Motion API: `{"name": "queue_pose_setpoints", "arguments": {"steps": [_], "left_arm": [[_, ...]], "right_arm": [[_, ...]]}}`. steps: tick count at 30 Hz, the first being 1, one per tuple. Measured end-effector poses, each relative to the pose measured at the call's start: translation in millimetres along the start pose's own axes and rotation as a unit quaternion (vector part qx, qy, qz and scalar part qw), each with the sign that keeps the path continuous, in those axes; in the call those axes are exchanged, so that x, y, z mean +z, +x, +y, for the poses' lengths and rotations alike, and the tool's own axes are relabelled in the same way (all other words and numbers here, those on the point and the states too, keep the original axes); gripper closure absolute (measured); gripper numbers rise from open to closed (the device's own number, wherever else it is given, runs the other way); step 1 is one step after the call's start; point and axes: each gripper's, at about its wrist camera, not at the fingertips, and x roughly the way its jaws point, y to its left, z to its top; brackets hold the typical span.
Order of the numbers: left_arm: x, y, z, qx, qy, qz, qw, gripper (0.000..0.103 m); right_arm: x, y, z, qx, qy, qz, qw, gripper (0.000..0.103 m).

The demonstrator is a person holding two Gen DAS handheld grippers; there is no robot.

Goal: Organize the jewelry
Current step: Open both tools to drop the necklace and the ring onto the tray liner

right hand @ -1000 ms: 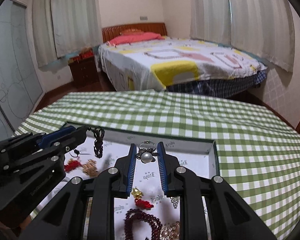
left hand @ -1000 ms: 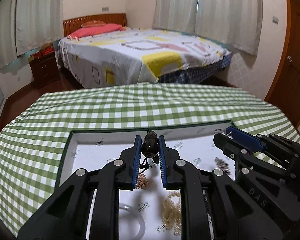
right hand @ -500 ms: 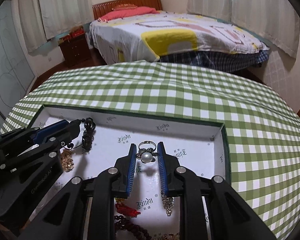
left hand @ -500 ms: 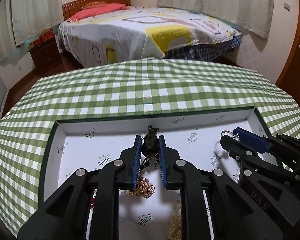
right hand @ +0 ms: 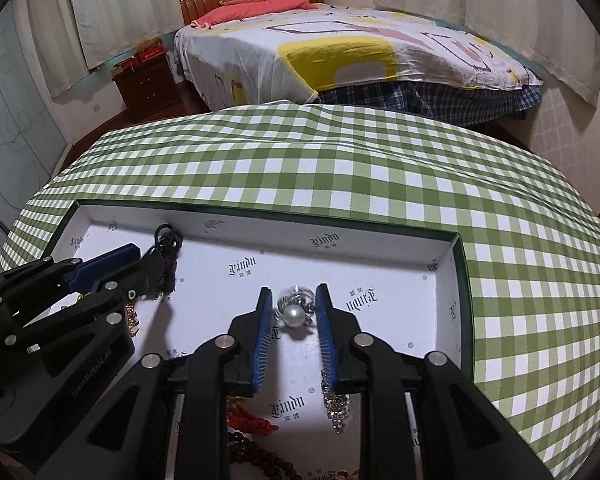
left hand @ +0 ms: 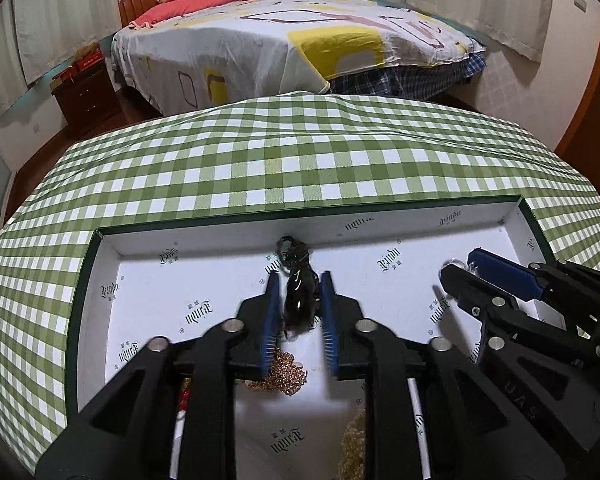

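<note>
A: What is the left wrist camera showing?

B: The left gripper (left hand: 299, 304) is standing slightly parted over the shallow white-lined box with a dark green rim (left hand: 76, 312). A dark beaded tassel ornament (left hand: 298, 292) is sitting between its blue pads (left hand: 272, 320); the gap looks wider than the piece, so I cannot tell whether they are pinching it. A crumpled gold chain (left hand: 286, 372) is lying just nearer, under the left finger.

A: And the right wrist camera?

B: It is catching what the other misses: a silver ring with a white pearl (right hand: 294, 312) sitting between the right gripper (right hand: 292, 312), whose pads are parted, not touching the pearl as far as I can see. From the left view that ring is only a glint at the right gripper's tip. A red tassel charm (right hand: 248, 420), a rhinestone drop earring (right hand: 336, 404) and dark red wooden beads (right hand: 260, 460) are lying at the near end.

A: Where is the box sitting?

B: On the green-and-white checked tablecloth (right hand: 340, 168), with a bed under a patterned cover (right hand: 340, 40) far behind.
</note>
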Motion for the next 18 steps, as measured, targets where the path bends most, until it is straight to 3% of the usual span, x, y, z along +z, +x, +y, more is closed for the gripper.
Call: {"name": "queue_pose_setpoints", "arguments": {"steps": [2, 5, 11, 18], "left_arm": [[0.0, -2.3, -0.3, 0.004, 0.0, -0.006, 1.0, 0.061], [0.2, -5.0, 0.5, 0.01, -0.001, -0.013, 0.9999, 0.058], [-2.3, -14.5, 10.6, 0.029, -0.013, -0.032, 0.999, 0.039], [-13.3, -47.1, 21.1, 0.043, -0.023, -0.063, 0.9968, 0.023]], "right_arm": [[0.5, -0.9, -0.1, -0.001, 0.0, -0.003, 1.0, 0.064], [0.4, -2.1, -1.8, -0.004, 0.004, -0.007, 1.0, 0.059], [-1.2, -9.8, -5.5, -0.021, 0.008, -0.025, 0.999, 0.04], [-8.9, -33.8, -2.7, -0.037, 0.003, -0.056, 0.998, 0.028]]}}
